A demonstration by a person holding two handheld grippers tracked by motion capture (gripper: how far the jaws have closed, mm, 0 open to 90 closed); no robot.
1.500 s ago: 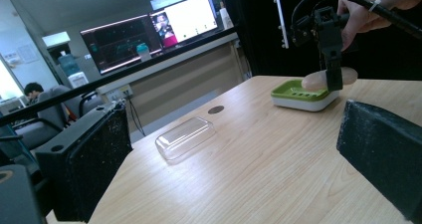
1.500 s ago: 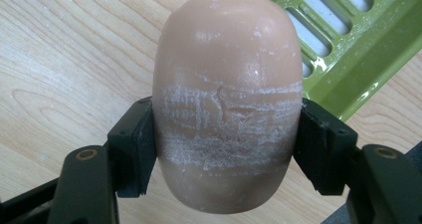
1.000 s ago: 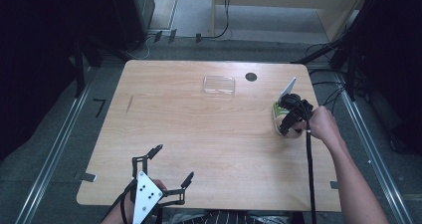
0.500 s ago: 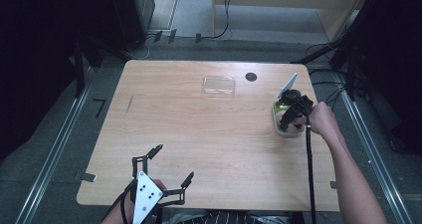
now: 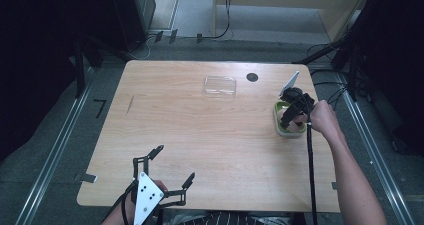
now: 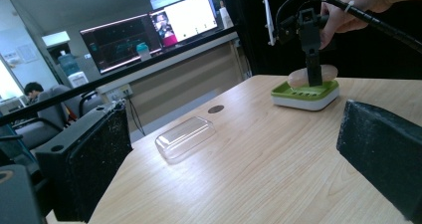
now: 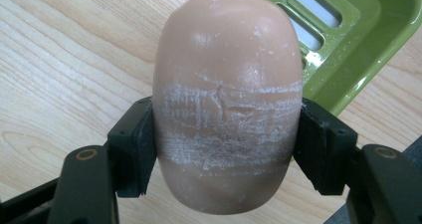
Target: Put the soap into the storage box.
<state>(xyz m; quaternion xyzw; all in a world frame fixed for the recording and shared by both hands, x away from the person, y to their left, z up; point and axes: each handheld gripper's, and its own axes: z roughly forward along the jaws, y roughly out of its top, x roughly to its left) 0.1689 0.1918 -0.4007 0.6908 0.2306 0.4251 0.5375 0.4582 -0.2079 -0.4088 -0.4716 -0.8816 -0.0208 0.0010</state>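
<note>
High view: a pale wood-grain bench (image 5: pixel 210 145) stands on a grey floor with dark surroundings and cables beyond its far edge, while the left gripper view looks past it to lit screens (image 6: pixel 149 27) and office chairs. Near the far edge lies a clear plastic lid (image 5: pixel 219 85) beside a small dark round hole (image 5: pixel 252 77), and at the right edge sits the green soap dish (image 5: pixel 289 124). The right gripper (image 5: pixel 290 116) hangs over that dish, its fingers (image 7: pixel 132 149) clamped on the peach soap bar (image 7: pixel 226 94) just above the dish's rim, and the left gripper (image 5: pixel 172 171) rests at the near edge with fingers spread wide.
</note>
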